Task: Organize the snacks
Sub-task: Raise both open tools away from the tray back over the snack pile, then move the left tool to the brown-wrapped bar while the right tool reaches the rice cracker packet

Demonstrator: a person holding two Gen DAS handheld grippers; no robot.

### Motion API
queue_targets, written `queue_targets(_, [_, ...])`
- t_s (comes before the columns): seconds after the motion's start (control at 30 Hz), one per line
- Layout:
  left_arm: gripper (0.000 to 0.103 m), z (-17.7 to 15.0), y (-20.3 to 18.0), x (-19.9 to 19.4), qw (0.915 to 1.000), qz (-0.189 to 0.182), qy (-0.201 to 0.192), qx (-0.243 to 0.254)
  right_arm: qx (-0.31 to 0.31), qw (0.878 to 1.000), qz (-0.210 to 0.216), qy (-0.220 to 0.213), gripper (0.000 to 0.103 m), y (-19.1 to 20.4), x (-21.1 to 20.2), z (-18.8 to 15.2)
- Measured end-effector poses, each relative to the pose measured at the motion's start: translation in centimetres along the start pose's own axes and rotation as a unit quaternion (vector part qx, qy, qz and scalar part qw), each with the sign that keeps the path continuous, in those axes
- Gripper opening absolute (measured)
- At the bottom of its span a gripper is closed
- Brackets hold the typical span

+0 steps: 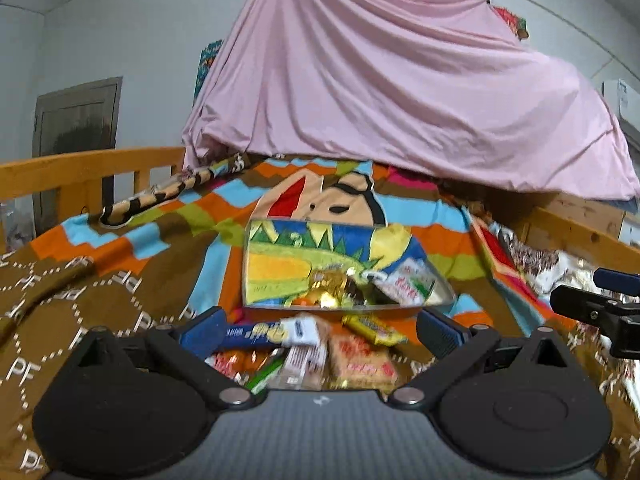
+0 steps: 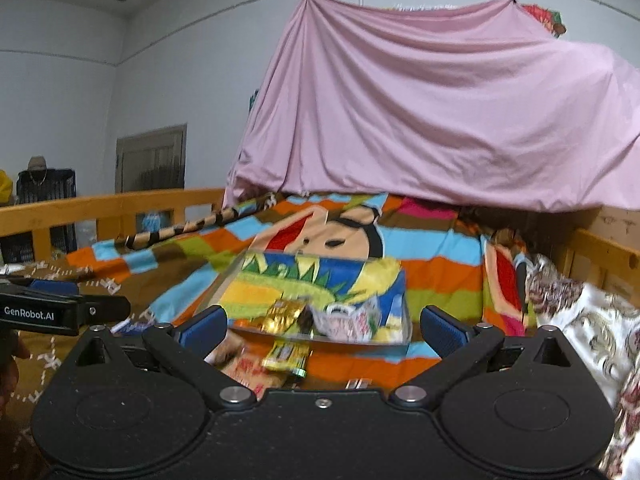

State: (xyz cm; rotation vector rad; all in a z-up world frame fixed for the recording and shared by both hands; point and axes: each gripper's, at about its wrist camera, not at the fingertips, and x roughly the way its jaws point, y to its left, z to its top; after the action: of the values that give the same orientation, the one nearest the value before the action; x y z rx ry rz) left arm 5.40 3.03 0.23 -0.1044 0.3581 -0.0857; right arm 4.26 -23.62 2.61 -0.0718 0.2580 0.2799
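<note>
Two hand-held grippers are hovering over a bed strewn with snacks, and motion blur is smearing most of the wrappers beyond reading. The left gripper [image 1: 320, 330] is spread wide and holding nothing, its blue pads straddling a loose pile of snack packets [image 1: 320, 354] lying on the brown blanket [image 1: 80, 300] just in front of it; the gripper body is cutting off the near edge of the pile. The right gripper [image 2: 322, 326] is likewise released and empty, with a yellow packet [image 2: 288, 356] lying between its fingers and a pink-lettered packet [image 2: 252, 372] partly hidden behind its left finger. Just beyond both, a clear box [image 1: 432, 280] is sitting on the striped cartoon blanket [image 1: 432, 232], already holding a gold wrapper [image 1: 328, 286] and a white packet [image 1: 410, 282]; its transparent walls are hard to trace. A pink sheet [image 1: 380, 92] is draping over whatever stands at the far side. A wooden rail [image 1: 80, 168] is running along the left.
</note>
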Motion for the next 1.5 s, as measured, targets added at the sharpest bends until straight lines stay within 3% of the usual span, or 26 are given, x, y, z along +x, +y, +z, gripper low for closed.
queue_targets(0.57, [0.103, -3.2, 1.4, 1.6, 0.9942, 0.01, 0.106, 0.011, 0.017, 0.995, 0.006, 0.101, 0.102, 1.2, 2.1, -3.9])
queue_targets(1.07, [0.103, -3.0, 2.2, 3.5, 0.9884, 0.003, 0.15, 0.022, 0.017, 0.985, 0.018, 0.17, 0.102, 2.4, 4.7, -6.1])
queue_targets(1.5, [0.103, -2.3, 3.3, 7.3, 0.9844, 0.001, 0.174, 0.03, 0.017, 0.981, 0.033, 0.192, 0.102, 3.3, 9.3, -6.3])
